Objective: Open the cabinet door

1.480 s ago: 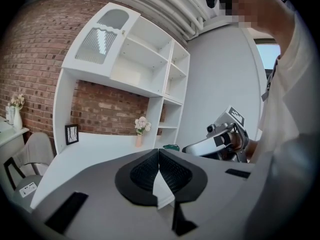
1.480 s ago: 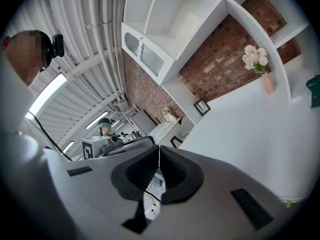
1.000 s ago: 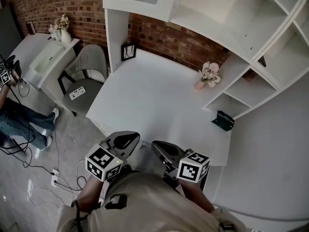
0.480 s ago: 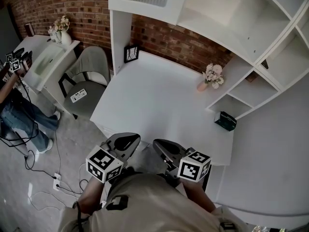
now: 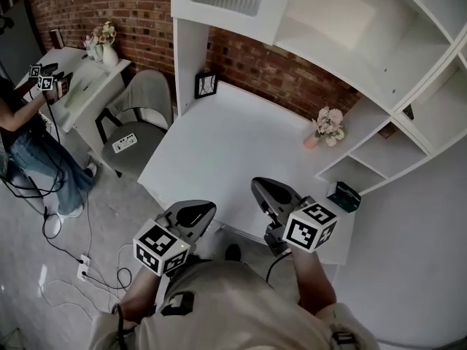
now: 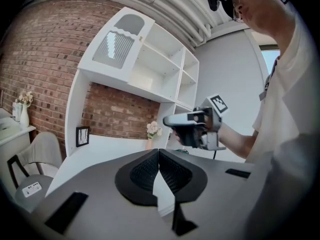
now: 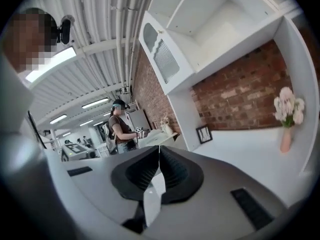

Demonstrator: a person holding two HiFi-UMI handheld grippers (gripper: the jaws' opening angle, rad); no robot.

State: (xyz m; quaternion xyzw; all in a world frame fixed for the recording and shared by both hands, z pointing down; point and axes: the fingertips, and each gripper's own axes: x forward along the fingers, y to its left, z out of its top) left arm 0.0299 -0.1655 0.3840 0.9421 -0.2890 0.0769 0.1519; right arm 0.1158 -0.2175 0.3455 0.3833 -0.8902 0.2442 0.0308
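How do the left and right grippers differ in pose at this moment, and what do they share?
The right gripper reaches out over the white desk, while the left gripper sits back at the desk's near edge, close to the person's body. The left gripper view catches the right gripper ahead; the right gripper view does not show the left gripper. Both have jaws together, nothing between them.
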